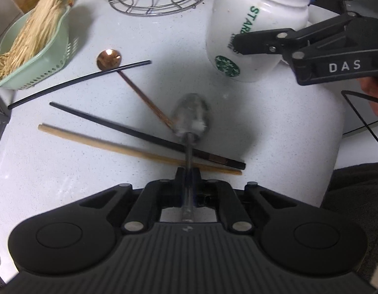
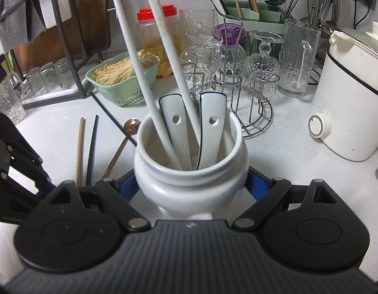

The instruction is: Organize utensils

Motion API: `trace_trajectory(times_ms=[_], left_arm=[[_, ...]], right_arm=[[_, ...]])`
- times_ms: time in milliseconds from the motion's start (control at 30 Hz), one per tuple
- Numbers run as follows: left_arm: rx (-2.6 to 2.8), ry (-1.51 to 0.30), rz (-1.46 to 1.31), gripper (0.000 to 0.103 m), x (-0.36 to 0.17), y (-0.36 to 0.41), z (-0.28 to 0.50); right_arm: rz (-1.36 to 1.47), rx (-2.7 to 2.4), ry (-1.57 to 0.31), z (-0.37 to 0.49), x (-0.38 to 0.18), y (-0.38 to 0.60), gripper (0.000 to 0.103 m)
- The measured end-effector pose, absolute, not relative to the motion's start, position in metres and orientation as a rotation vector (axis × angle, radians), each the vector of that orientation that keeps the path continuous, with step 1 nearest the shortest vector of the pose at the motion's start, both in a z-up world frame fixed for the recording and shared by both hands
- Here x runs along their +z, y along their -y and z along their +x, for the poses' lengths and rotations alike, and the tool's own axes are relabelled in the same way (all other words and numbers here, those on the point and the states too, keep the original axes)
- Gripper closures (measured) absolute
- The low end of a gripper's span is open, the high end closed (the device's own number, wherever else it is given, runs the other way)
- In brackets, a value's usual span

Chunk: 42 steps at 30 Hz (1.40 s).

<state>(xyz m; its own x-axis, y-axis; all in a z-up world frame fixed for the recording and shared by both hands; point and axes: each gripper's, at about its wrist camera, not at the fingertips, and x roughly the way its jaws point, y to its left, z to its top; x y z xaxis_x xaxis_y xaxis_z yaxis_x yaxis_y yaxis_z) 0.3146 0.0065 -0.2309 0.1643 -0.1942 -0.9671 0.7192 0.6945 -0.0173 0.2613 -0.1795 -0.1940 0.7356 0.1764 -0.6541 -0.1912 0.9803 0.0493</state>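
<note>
A silver spoon hangs blurred over the counter, and my left gripper is shut on its thin handle. Beneath it lie a copper spoon, two black chopsticks and a wooden chopstick, crossing one another. My right gripper is shut on the white Starbucks jar, its blue pads pressing both sides. The jar stands tilted at the upper right of the left wrist view. Inside it stand two white ceramic spoons and two long white handles.
A green basket of toothpicks sits at the left, a wire glass rack behind. Glasses, a red-lidded jar, a utensil caddy and a white appliance crowd the back. A dish rack stands left.
</note>
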Motion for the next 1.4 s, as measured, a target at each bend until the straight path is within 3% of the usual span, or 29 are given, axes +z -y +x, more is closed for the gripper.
trace_trajectory(times_ms=[367,1400], left_arm=[[-0.674,-1.248,0.514,0.097,-0.201,0.006,0.318],[-0.68,-1.236,0.839,0.097,-0.108,0.039,0.289]], right_arm=[[-0.025,0.206,-0.71,0.261,-0.194,0.179,0.012],[-0.07,0.246,-0.691,0.262,-0.196,0.178,0.012]])
